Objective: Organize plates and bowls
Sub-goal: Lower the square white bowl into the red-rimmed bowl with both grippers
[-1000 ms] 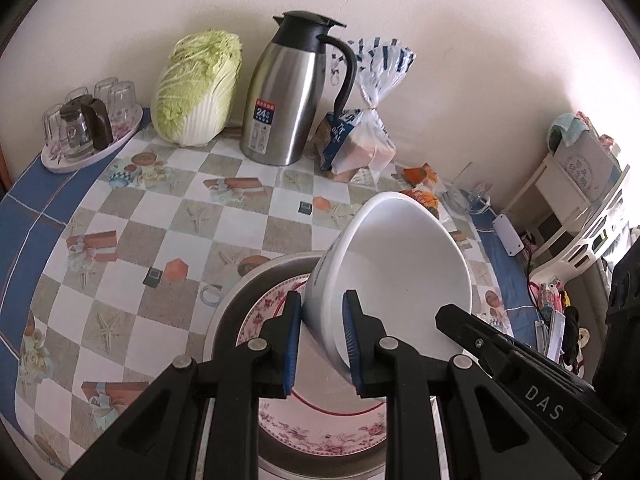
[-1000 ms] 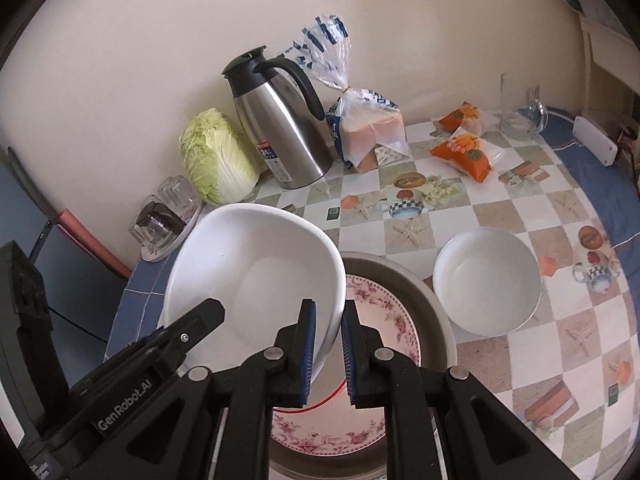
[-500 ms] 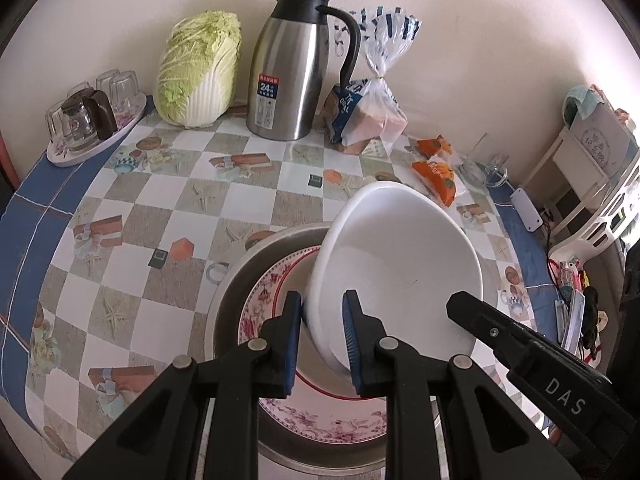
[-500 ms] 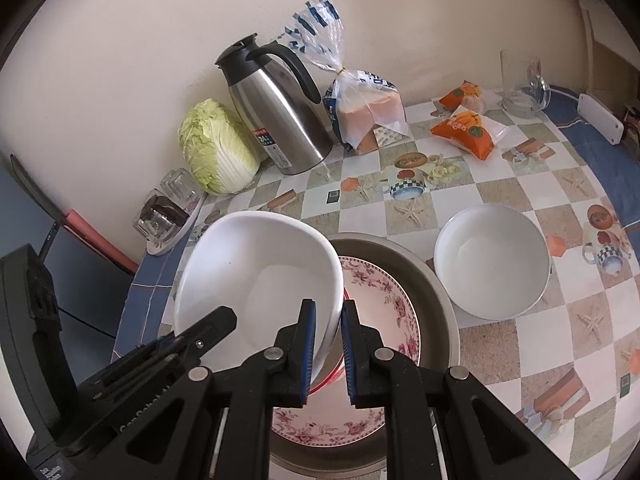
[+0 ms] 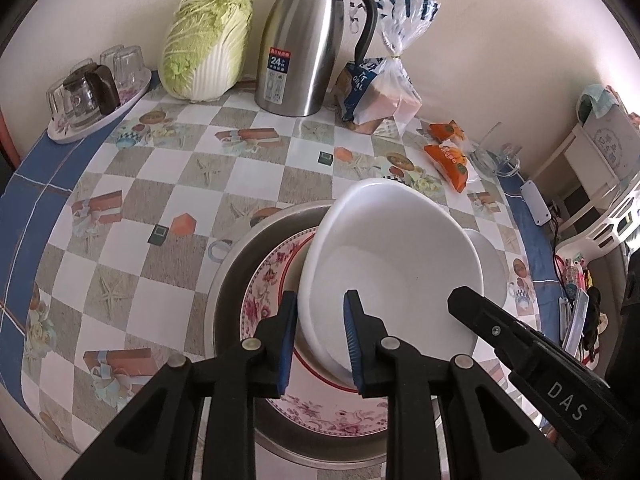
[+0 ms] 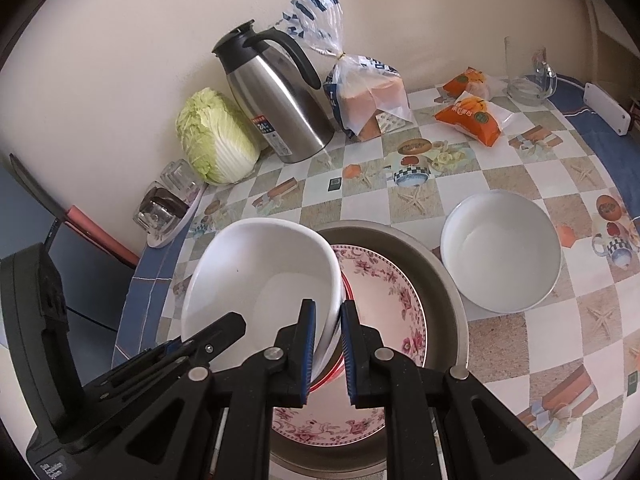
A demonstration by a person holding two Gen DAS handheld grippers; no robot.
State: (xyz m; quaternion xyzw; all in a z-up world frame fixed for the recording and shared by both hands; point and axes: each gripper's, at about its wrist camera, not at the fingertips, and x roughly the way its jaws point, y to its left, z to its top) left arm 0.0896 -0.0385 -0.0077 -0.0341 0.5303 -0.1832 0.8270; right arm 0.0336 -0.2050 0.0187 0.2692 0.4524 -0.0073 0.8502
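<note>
A: Since a second ago, white bowl (image 5: 392, 276) has tipped lower toward flowered plate (image 5: 276, 276); both views have drawn back a little.
B: Left tool (image 5: 320, 334) pinches its near rim, right tool (image 6: 328, 336) clamps the opposite rim. Lower both sides evenly, likely let go only once the base sits flat.
A: Looks: plain glossy white, deep, tilted above the plate, which lies in steel basin (image 6: 448, 280) on the table (image 5: 120, 240).
B: Second white bowl (image 6: 502, 250) just beyond basin.

Both wrist cameras look steeply down, close over the same white bowl (image 5: 392, 264), from its opposite sides.
</note>
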